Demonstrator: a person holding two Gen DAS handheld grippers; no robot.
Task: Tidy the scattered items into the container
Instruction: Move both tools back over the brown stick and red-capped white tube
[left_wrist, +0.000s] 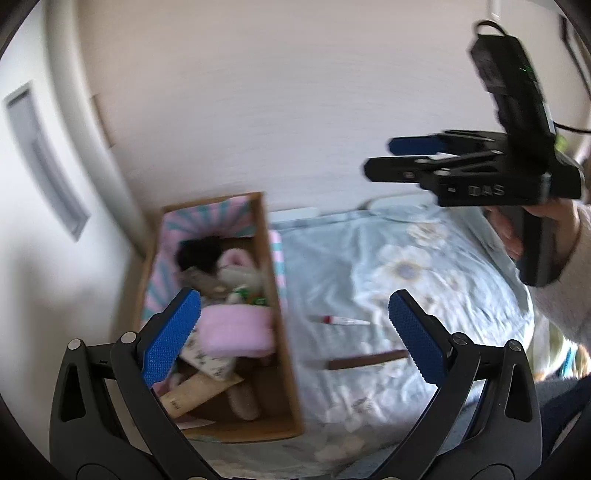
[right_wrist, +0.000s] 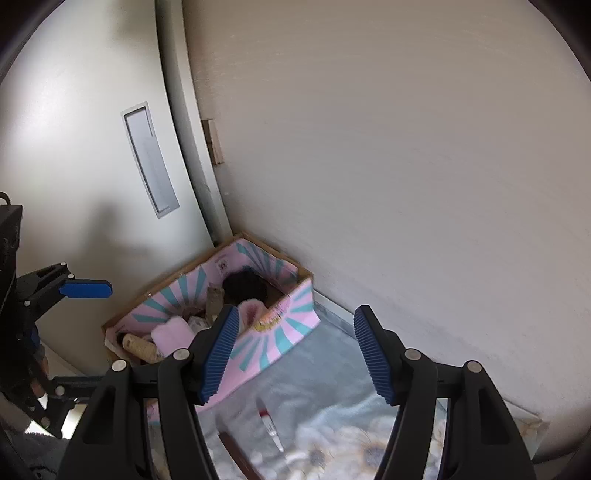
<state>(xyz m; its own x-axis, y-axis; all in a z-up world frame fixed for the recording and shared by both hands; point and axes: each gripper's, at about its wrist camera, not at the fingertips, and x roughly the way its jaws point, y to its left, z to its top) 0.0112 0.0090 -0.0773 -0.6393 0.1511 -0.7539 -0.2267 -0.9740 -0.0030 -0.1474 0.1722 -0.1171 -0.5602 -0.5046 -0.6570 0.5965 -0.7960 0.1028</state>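
Lying on the bed's pale floral sheet (left_wrist: 424, 295), a thin white pen-like tube with a red band (left_wrist: 340, 320) runs nearly level across the lower middle of the left wrist view, tip toward the right; below it a dark brown stick (left_wrist: 369, 360) lies almost parallel. The cardboard box (left_wrist: 284, 369), long axis running up the frame, sits left of both against the cream wall (left_wrist: 258, 92), holding a pink cloth (left_wrist: 236, 328). The left gripper (left_wrist: 295, 332) is spread and empty; the right gripper (right_wrist: 295, 354) likewise spread, empty

A floral bedspread (left_wrist: 424, 258) carries the cardboard box (left_wrist: 284, 369), a white tube (left_wrist: 341, 320) and a brown stick (left_wrist: 365, 360).
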